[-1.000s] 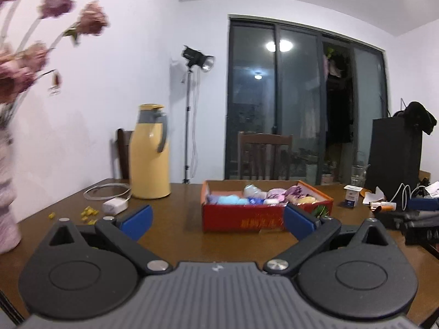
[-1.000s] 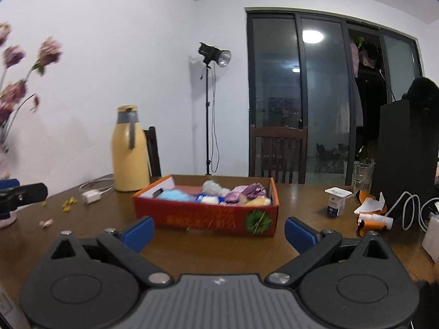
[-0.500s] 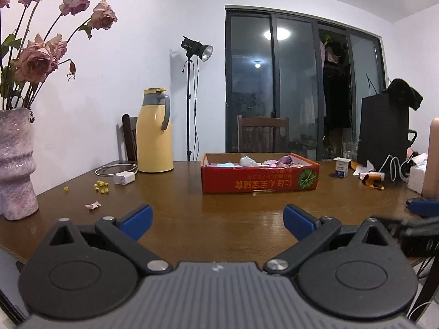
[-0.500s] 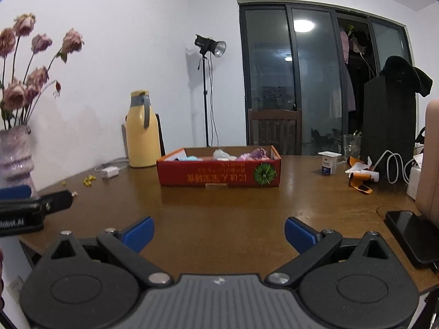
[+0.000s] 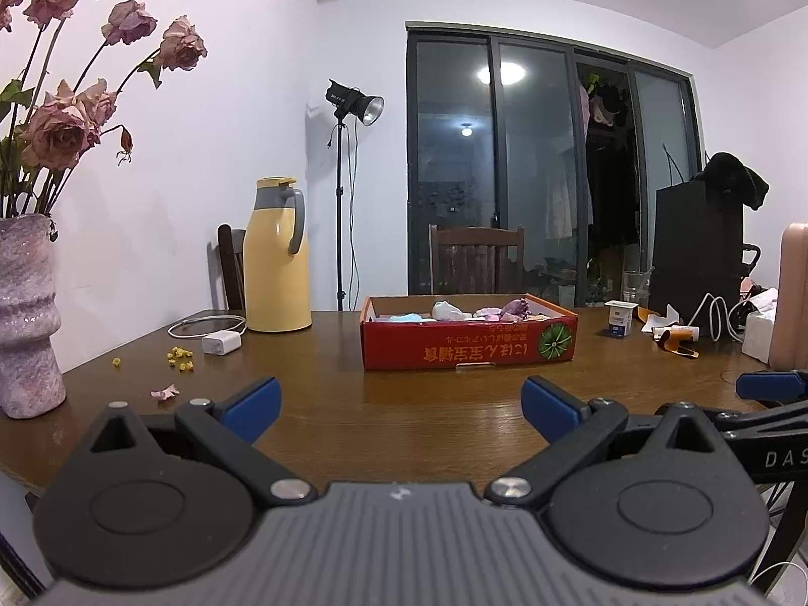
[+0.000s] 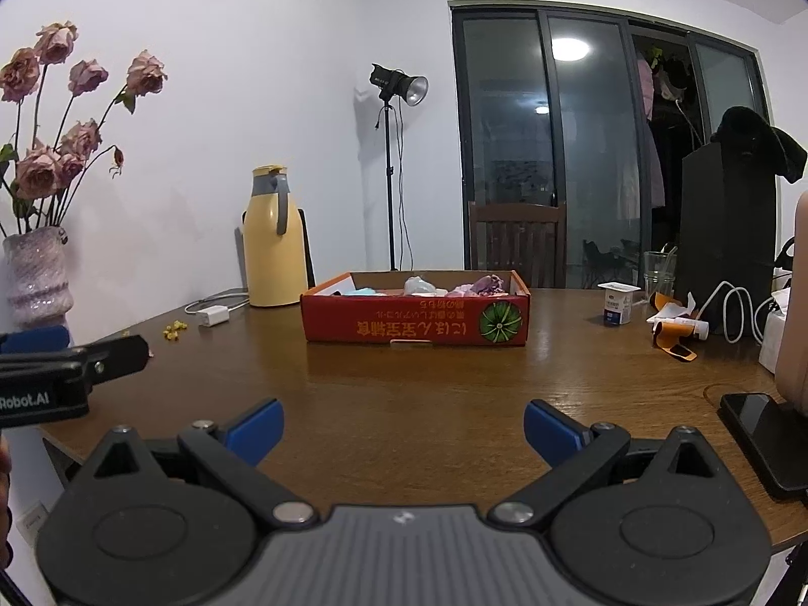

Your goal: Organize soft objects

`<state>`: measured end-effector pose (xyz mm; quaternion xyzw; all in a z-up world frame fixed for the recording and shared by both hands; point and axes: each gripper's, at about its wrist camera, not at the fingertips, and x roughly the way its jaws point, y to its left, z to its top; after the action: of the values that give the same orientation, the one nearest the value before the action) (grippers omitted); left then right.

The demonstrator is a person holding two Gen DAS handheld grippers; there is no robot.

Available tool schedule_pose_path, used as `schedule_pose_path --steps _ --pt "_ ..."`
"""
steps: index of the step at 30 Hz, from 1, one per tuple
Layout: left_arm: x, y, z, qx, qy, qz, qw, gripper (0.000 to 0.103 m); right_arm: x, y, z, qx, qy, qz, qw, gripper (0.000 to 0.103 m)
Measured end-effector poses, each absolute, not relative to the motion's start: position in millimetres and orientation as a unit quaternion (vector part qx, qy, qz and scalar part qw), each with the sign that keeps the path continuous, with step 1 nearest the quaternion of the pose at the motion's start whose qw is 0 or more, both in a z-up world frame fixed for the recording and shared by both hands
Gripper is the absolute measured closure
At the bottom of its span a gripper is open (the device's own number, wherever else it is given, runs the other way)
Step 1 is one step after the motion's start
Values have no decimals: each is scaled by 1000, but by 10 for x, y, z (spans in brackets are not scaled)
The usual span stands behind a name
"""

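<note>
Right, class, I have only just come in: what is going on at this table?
A person holds two handheld grippers at the near edge of a wooden table. The left gripper and the right gripper are both open and hold nothing. Further back stands a red cardboard box with soft, pastel-coloured items inside. Neither gripper touches the box. A yellow thermos jug and a vase of dried roses stand to the left.
</note>
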<state>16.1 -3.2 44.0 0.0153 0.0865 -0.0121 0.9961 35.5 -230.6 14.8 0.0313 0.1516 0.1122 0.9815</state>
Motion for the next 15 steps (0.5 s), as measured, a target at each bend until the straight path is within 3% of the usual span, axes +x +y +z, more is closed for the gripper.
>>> schedule_pose_path --steps 15 --pt "160 -15 437 13 87 -13 996 0 358 -2315 150 32 150 107 982 1"
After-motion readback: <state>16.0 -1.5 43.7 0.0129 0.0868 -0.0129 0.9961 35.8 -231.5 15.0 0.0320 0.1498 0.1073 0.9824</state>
